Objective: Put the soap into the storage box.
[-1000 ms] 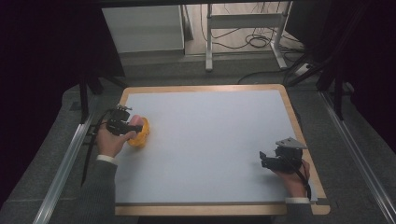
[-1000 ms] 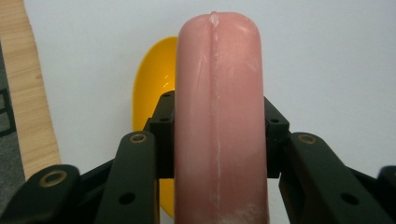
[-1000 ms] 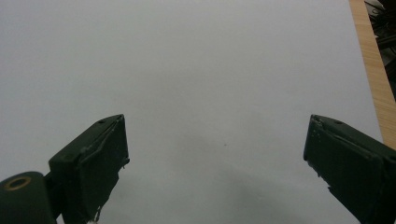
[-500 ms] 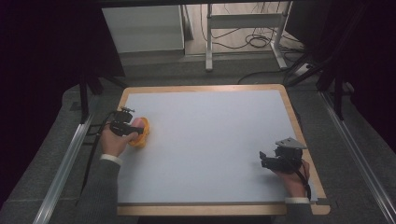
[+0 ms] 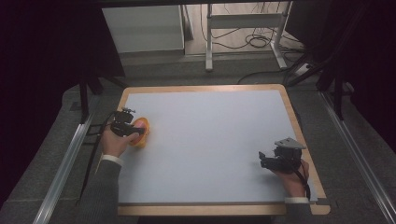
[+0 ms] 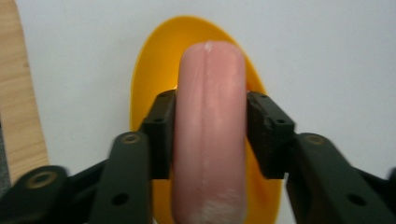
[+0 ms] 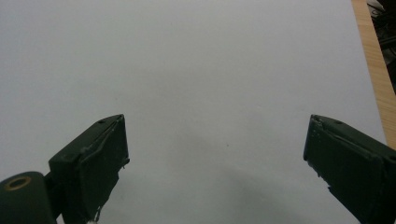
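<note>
Meanwhile, at the left edge of the tabletop (image 5: 210, 140), my left claw (image 6: 210, 128) pinched a pink sausage (image 6: 210, 140) across its middle, one jaw pressed against each flank, the sausage lying lengthwise over a yellow dish (image 6: 149, 79). From the high view, the left claw (image 5: 127, 128) and the yellow dish (image 5: 142, 133) sat close to the wooden border (image 5: 201, 88) on my left side, with the sausage (image 5: 138, 123) showing as a pink patch at the dish. Whether the sausage rested in the dish or hung just above it, I could not tell. My right claw (image 7: 215, 158) stood spread wide over bare tabletop, holding nothing, well apart from the dish near the right front corner (image 5: 275, 161). I judged the step in hand to be the grip on the sausage at the dish; the next move called for a steady, level hand so the round sausage would not slip or roll between the jaws.
</note>
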A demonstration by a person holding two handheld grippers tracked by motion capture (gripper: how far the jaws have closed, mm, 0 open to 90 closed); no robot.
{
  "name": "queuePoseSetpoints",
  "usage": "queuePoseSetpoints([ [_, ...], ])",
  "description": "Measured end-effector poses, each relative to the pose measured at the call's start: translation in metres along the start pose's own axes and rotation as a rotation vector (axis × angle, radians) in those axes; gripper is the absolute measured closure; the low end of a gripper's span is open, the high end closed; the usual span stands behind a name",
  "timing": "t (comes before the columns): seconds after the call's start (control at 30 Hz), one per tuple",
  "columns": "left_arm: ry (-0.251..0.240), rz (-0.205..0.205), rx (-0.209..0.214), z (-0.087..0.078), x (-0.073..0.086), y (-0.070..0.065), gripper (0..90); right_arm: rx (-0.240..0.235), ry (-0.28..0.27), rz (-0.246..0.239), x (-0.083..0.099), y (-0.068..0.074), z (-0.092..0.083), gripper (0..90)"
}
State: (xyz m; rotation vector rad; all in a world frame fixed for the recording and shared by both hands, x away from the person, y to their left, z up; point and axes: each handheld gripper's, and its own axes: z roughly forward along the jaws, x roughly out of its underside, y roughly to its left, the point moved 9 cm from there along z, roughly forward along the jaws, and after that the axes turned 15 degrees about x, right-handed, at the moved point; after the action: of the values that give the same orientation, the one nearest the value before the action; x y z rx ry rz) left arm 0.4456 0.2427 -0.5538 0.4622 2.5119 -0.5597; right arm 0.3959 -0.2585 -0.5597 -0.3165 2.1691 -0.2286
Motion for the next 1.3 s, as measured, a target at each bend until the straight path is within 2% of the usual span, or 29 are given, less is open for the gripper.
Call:
queuePoseSetpoints([
  [0.17,-0.028,0.013,-0.002,-0.01,-0.006,-0.006,46.5,-0.002,0.0,-0.005,0.0,0.001,0.0,6.2],
  [0.2,-0.042,0.019,-0.004,-0.014,-0.008,-0.008,41.7,-0.001,-0.001,-0.005,0.0,0.001,0.0,6.2],
  [0.4,-0.09,0.047,0.001,-0.027,-0.012,-0.018,36.4,0.002,-0.001,0.0,-0.001,0.0,0.0,6.2],
  [0.6,-0.132,0.07,0.041,-0.038,-0.013,-0.031,32.6,0.0,-0.002,0.0,-0.001,0.001,0.0,6.2],
  [0.77,-0.167,0.116,0.113,-0.047,-0.006,-0.052,30.8,0.0,-0.005,-0.002,-0.002,0.001,0.0,6.2],
  [0.93,-0.176,0.165,0.172,-0.047,0.004,-0.071,29.8,0.001,-0.005,0.0,-0.002,0.0,-0.001,6.2],
  [0.97,-0.176,0.165,0.172,-0.047,0.004,-0.071,29.7,0.001,-0.005,-0.001,-0.002,0.0,-0.001,6.2],
  [1.0,-0.192,0.174,0.201,-0.045,0.008,-0.079,29.7,0.001,-0.004,-0.001,-0.002,0.0,0.0,6.2],
  [1.03,-0.188,0.182,0.211,-0.043,0.011,-0.083,29.7,0.001,-0.004,-0.003,-0.001,0.0,0.0,6.2],
  [1.2,-0.168,0.213,0.24,-0.031,0.028,-0.099,29.4,0.0,-0.005,-0.004,-0.002,0.001,-0.001,6.2],
  [1.3,-0.162,0.221,0.24,-0.024,0.034,-0.102,29.4,0.0,-0.006,-0.003,-0.002,0.0,-0.001,6.2],
])
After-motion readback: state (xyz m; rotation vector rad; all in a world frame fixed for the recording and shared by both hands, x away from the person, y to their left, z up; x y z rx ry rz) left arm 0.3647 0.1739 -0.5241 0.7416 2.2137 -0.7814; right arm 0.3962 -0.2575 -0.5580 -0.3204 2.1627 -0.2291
